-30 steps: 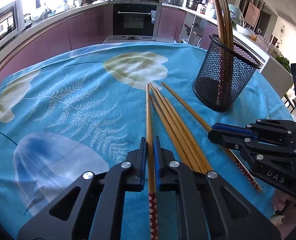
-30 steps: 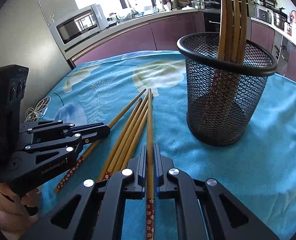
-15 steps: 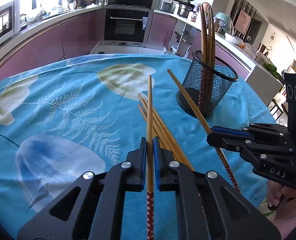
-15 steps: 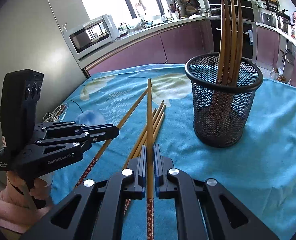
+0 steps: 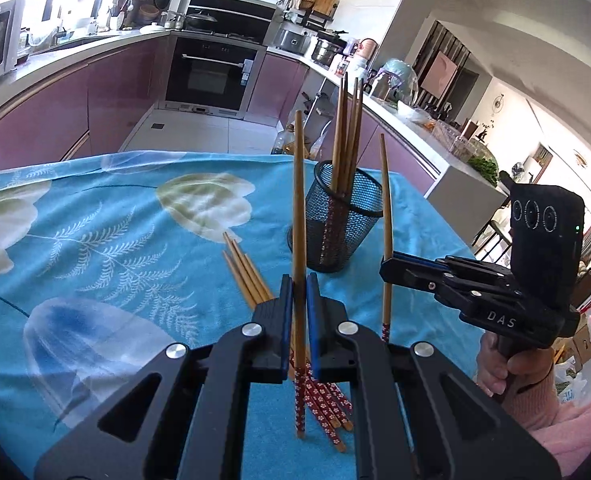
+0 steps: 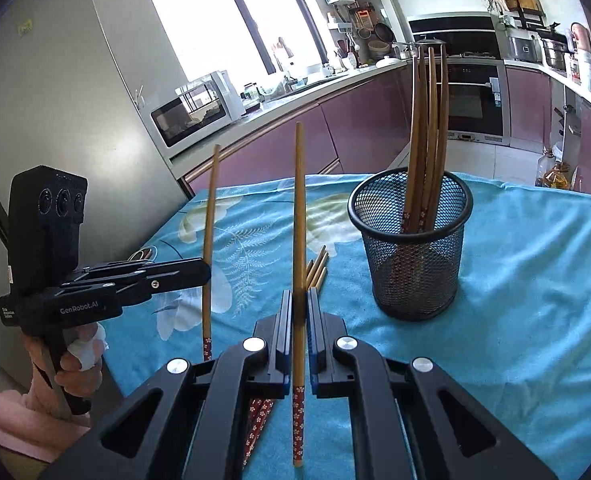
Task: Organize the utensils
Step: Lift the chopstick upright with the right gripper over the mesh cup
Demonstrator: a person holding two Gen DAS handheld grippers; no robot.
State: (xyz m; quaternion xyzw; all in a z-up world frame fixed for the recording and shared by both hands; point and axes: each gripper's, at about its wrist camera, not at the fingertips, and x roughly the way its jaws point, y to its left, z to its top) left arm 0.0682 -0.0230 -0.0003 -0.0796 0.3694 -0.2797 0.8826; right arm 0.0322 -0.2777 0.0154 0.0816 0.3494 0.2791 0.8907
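Each tongs pinches one chopstick, lifted near upright — left tongs centre-frame, right tongs likewise; the mesh cup at right holds perhaps four more, others lie on the bench.

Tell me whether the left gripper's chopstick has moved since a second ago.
Yes. The chopstick in the left gripper has gone from flat on the blue tablecloth to lifted and upright, its tip now above the mesh holder.
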